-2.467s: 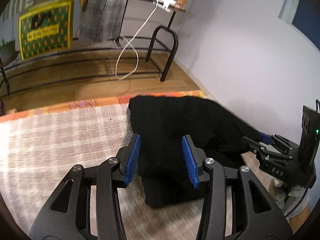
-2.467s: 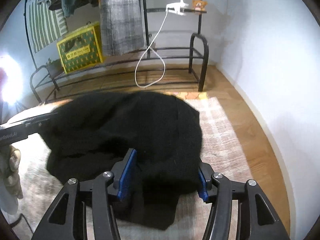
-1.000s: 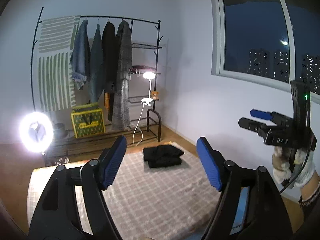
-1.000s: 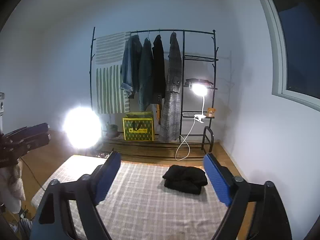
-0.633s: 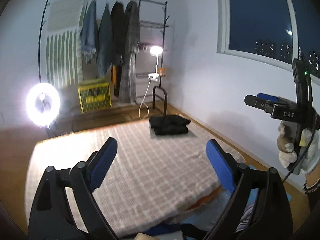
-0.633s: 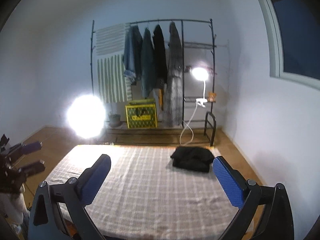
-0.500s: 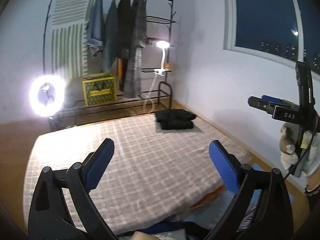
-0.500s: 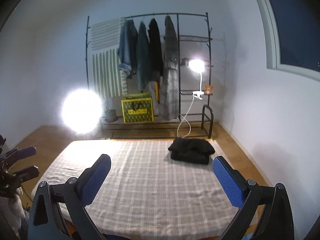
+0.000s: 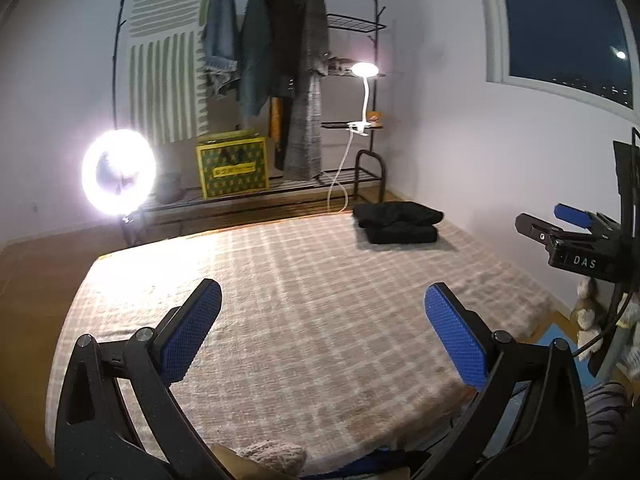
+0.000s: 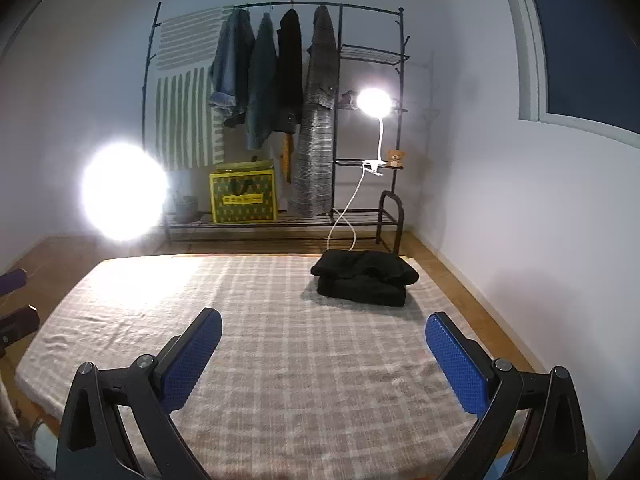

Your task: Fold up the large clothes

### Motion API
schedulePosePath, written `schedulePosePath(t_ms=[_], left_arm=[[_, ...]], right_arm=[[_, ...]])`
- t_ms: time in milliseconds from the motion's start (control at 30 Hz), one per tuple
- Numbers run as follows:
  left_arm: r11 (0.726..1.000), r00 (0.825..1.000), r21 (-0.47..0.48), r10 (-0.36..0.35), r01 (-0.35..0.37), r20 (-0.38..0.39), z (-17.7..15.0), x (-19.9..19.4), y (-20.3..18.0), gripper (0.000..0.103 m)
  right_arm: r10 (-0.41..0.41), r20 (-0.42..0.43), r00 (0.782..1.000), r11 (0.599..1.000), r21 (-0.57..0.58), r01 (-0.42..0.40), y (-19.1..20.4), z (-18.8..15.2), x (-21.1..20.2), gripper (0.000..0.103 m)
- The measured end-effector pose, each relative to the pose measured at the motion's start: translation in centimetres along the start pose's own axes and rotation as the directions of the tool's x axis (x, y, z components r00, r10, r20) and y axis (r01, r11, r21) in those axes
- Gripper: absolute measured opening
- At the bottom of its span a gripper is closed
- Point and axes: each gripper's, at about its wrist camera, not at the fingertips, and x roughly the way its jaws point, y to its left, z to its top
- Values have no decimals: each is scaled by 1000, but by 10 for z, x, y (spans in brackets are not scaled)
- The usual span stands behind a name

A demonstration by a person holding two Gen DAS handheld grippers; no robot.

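Observation:
A black garment (image 9: 398, 222) lies folded in a thick stack at the far right corner of a checked blanket (image 9: 300, 292); it also shows in the right wrist view (image 10: 364, 276) on the blanket (image 10: 256, 320). My left gripper (image 9: 324, 328) is open and empty, well back from the stack. My right gripper (image 10: 324, 354) is open and empty too; it shows at the right edge of the left wrist view (image 9: 560, 228), held by a gloved hand. The left gripper's tips show at the left edge of the right wrist view (image 10: 14, 300).
A clothes rack (image 10: 280, 120) with hanging jackets stands at the back wall, with a yellow box (image 10: 243, 196) on its low shelf. A ring light (image 10: 122, 192) glares at the left and a clip lamp (image 10: 374, 104) at the right. Wooden floor surrounds the blanket.
Both grippers let go of the black garment and pulled far back and up from it. The folded stack stays at the blanket's far right corner. In the last half second the views barely shift.

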Motion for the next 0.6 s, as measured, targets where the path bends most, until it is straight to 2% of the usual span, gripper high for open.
schedulePosePath(t_ms=[167, 267, 600], left_arm=[[999, 999, -44, 2, -4, -53, -12, 25, 14, 103], [999, 996, -28, 17, -20, -89, -19, 38, 17, 103], [999, 990, 15, 43, -41, -132, -32, 55, 15, 103]], right_arm=[[-10, -13, 1000, 1000, 12, 11, 7, -10, 24, 103], [-10, -21, 1000, 1000, -7, 10, 11, -15, 34, 103], [0, -71, 997, 1000, -5, -1, 7, -27, 59, 103]])
